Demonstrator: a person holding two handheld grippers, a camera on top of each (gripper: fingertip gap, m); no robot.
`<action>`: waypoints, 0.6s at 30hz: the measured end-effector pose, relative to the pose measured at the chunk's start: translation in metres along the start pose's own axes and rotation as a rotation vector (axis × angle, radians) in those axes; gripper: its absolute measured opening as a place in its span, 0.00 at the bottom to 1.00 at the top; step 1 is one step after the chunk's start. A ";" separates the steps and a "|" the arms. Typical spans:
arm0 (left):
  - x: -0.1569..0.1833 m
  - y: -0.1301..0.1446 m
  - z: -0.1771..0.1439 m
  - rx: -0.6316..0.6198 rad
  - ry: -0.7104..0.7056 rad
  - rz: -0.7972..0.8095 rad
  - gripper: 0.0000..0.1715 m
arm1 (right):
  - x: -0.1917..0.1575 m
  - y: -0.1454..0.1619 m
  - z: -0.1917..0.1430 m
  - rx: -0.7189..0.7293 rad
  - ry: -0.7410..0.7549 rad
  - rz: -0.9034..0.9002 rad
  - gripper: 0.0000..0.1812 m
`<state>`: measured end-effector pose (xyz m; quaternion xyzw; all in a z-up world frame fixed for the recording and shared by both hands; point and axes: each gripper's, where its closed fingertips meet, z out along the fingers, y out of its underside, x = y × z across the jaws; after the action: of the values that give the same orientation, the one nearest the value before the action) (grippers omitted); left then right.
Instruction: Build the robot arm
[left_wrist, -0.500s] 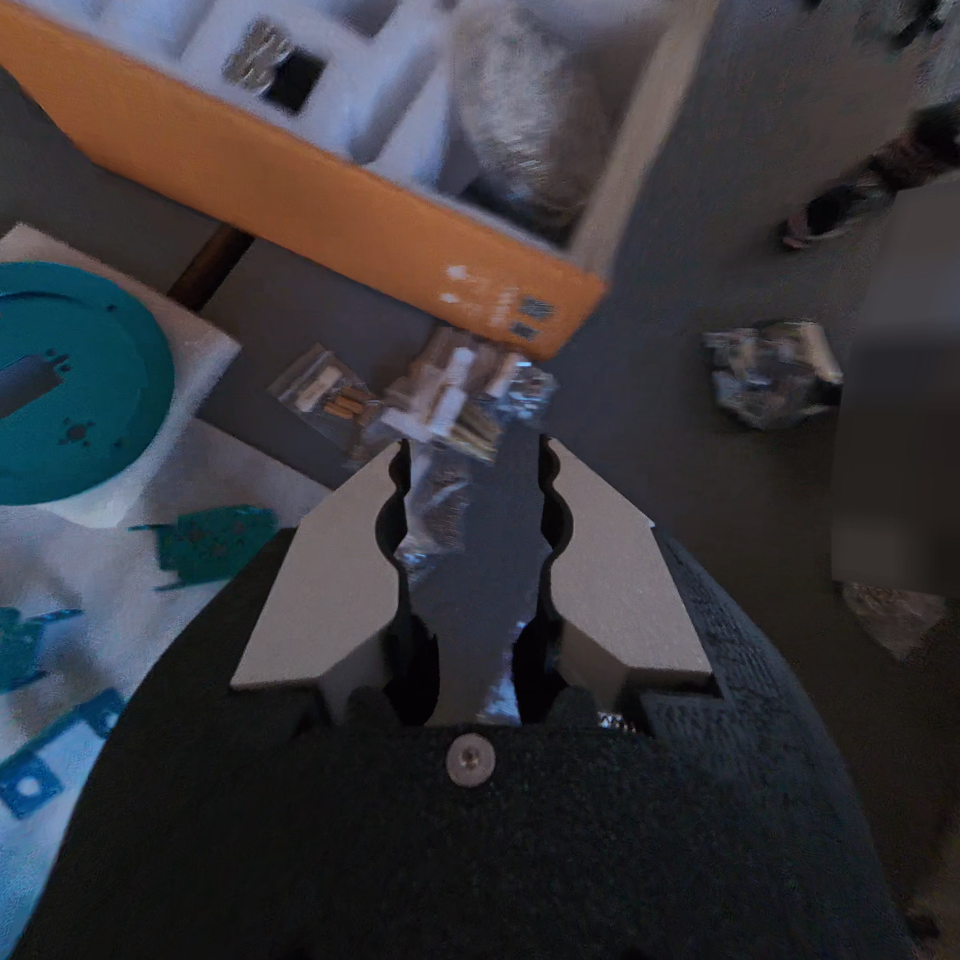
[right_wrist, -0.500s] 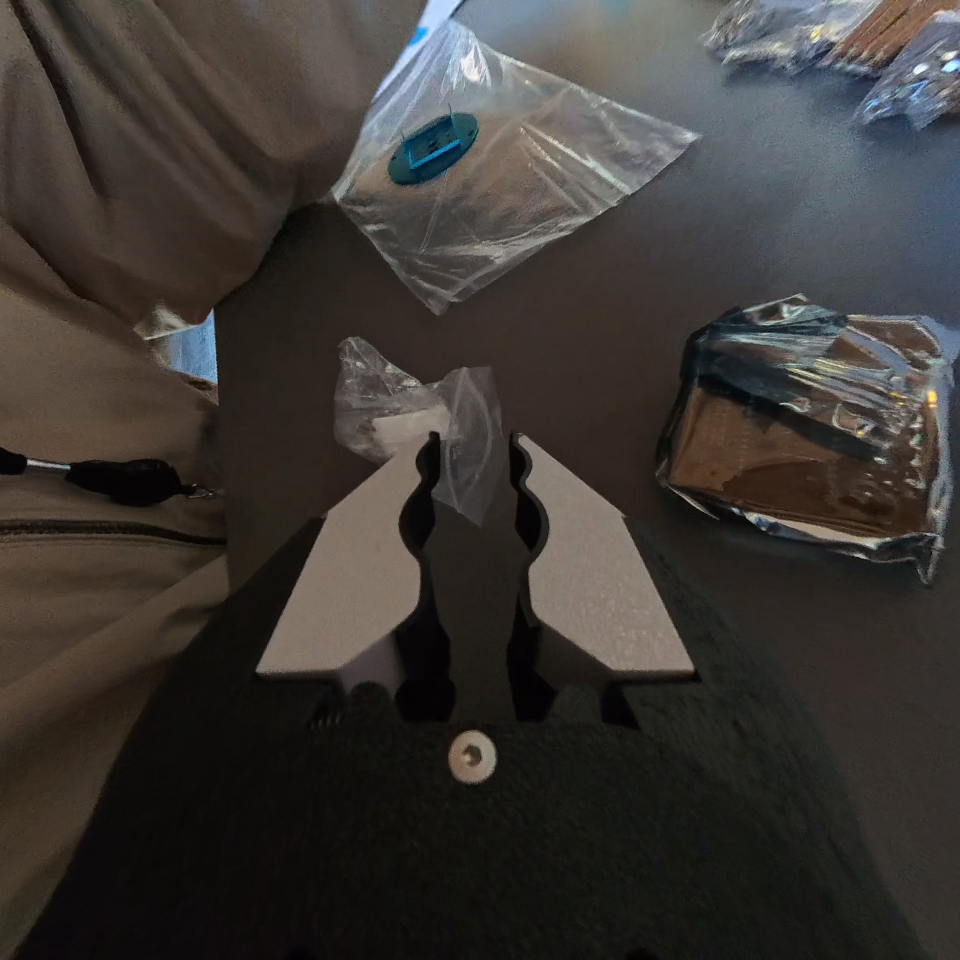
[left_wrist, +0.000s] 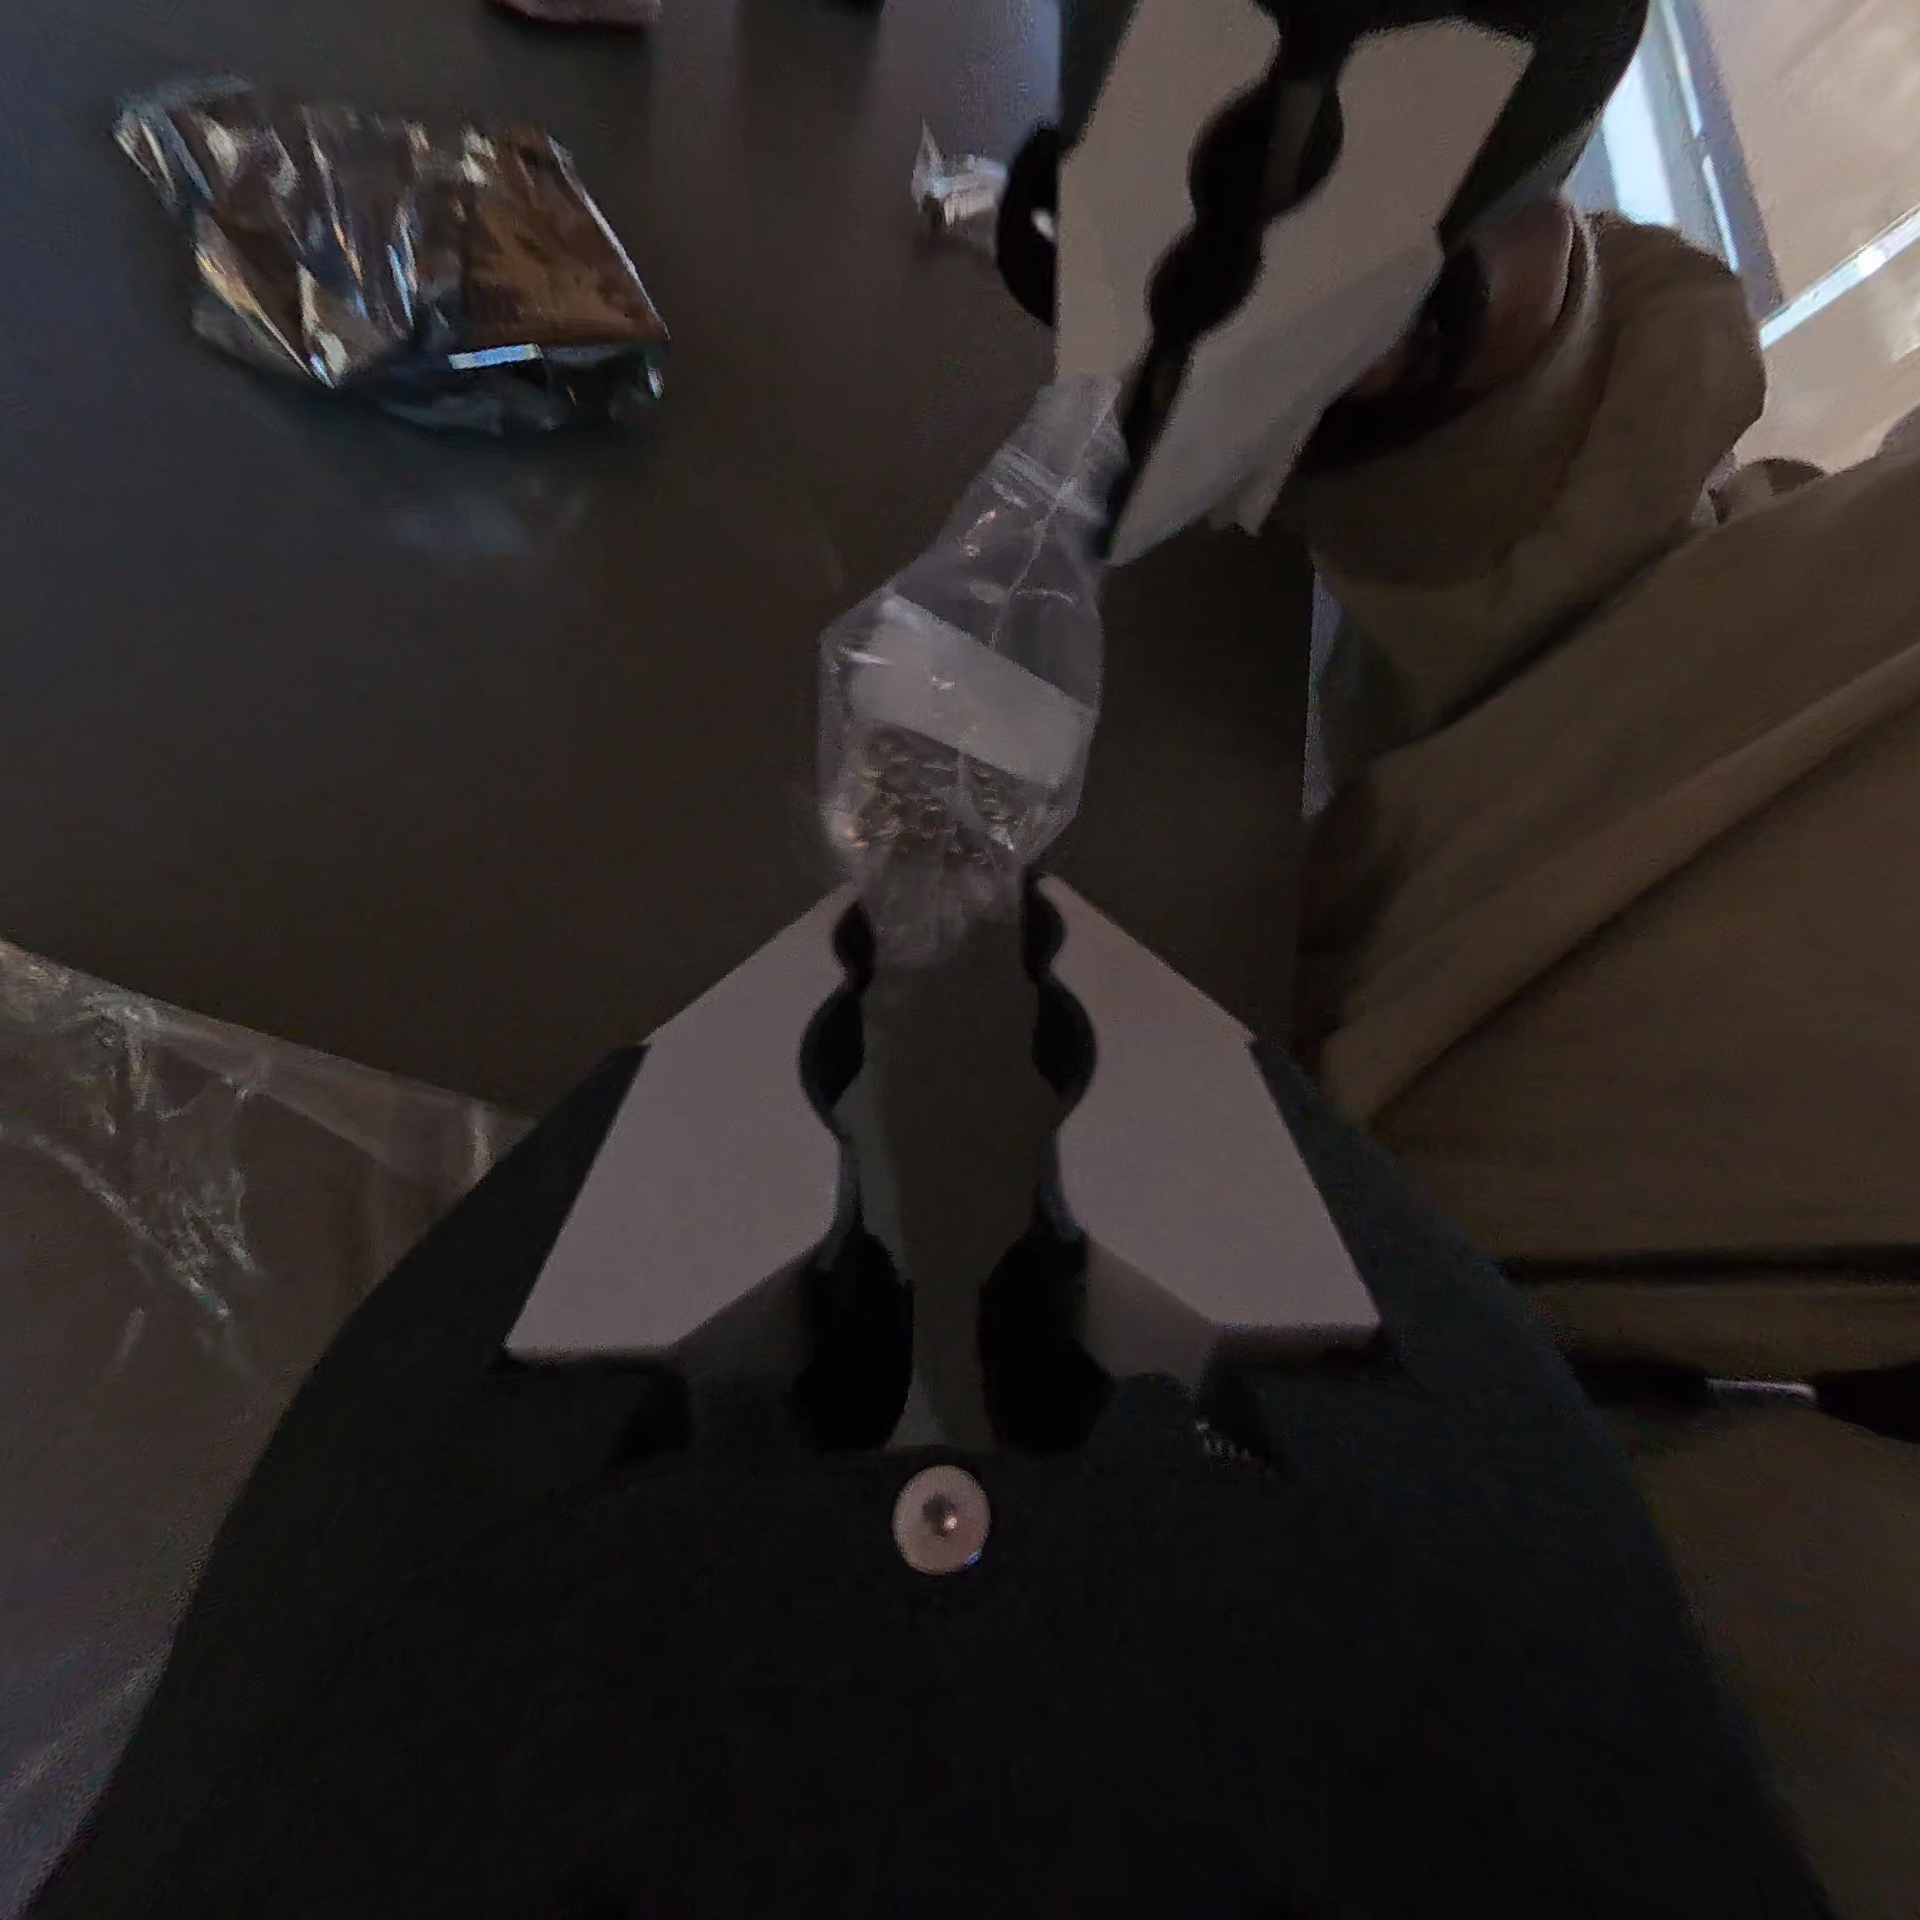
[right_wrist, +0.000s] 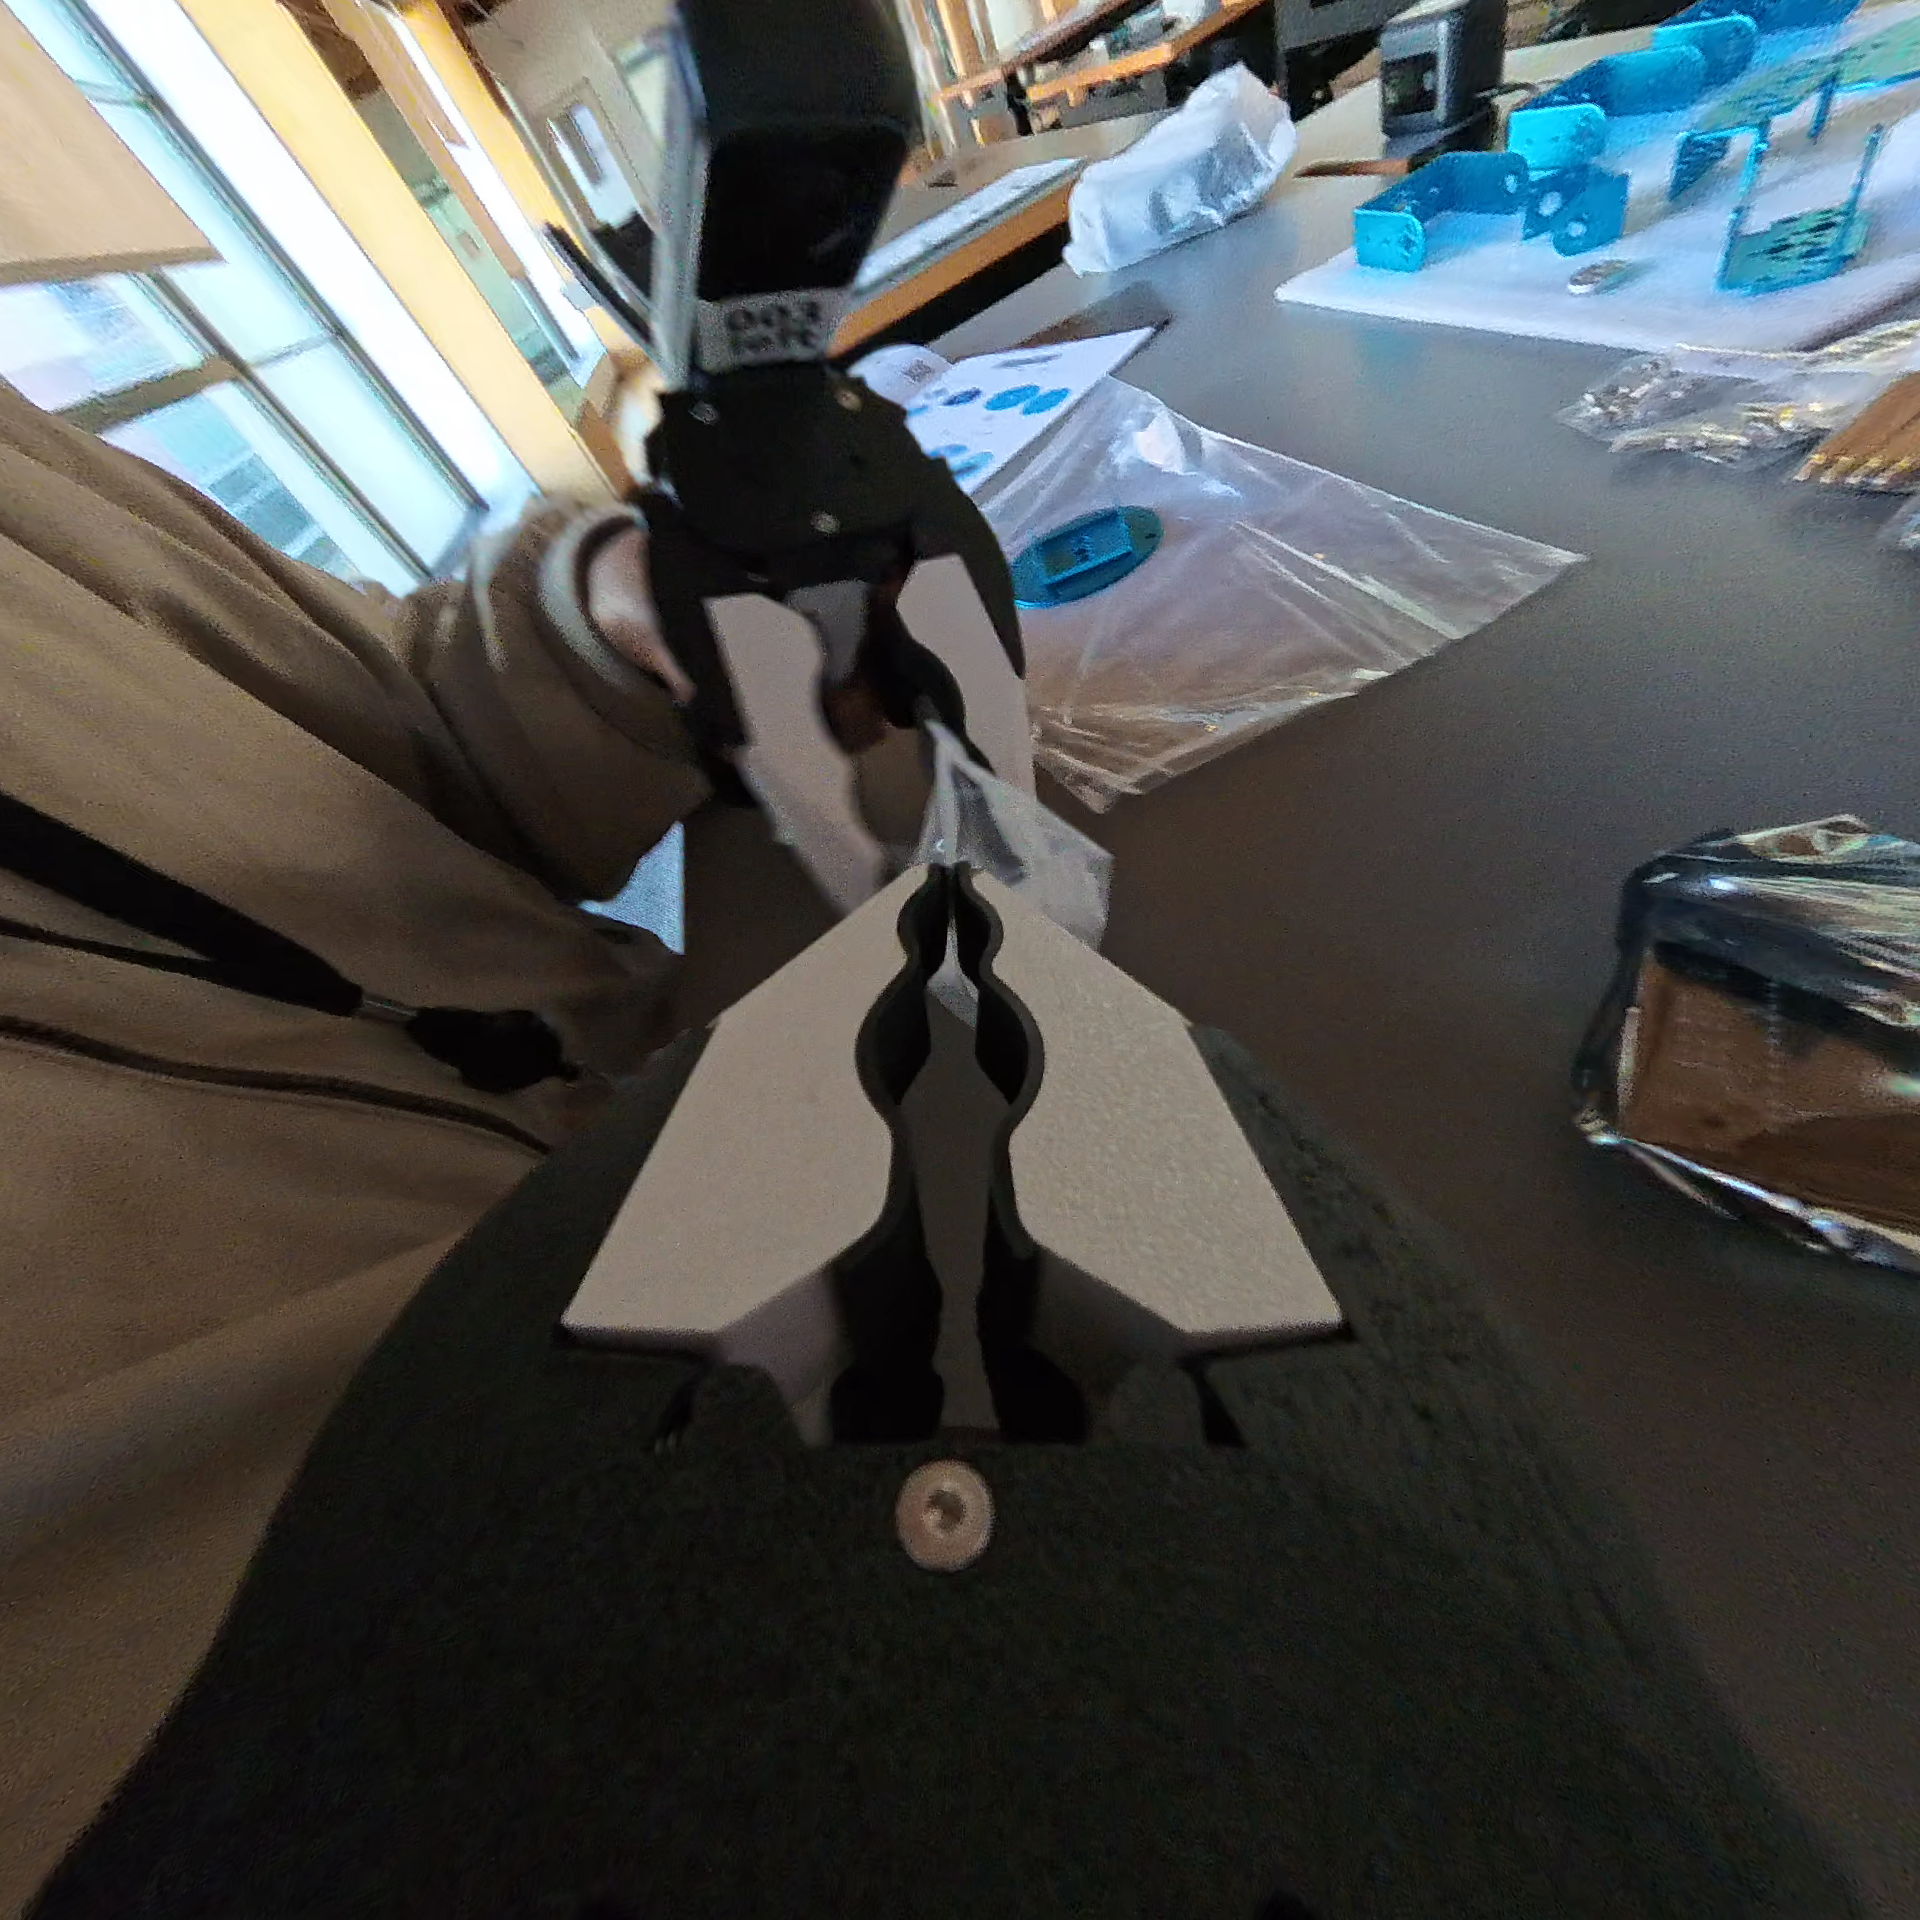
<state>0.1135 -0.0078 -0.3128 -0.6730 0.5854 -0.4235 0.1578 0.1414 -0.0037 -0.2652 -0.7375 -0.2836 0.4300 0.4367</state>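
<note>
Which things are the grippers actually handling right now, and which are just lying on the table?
In hand: small clear bag, pinched by right gripper, lower end inside the open left gripper.
Lying about: foil pouch, large clear bag, blue brackets.

Small clear bag (left_wrist: 961, 717) of screws, held aloft.

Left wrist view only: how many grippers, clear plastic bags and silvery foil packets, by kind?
Grippers: 2, the left gripper and the right gripper
Clear plastic bags: 2, the small clear bag between the grippers and the large clear bag at lower left
Silvery foil packets: 1, the foil packet at upper left
Total: 5
</note>
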 end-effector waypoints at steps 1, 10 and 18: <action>-0.002 -0.004 -0.001 0.037 -0.006 0.009 0.12 | -0.006 -0.002 -0.001 0.027 -0.019 0.010 0.00; 0.011 -0.039 -0.036 0.107 0.029 0.208 0.02 | -0.020 -0.010 -0.017 0.199 -0.085 0.076 0.01; 0.009 -0.080 -0.075 -0.028 -0.122 0.511 0.01 | -0.014 -0.033 -0.037 0.358 -0.303 0.303 0.23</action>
<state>0.1086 0.0260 -0.2081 -0.5297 0.7316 -0.3203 0.2856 0.1666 -0.0142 -0.2213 -0.6098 -0.1517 0.6391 0.4435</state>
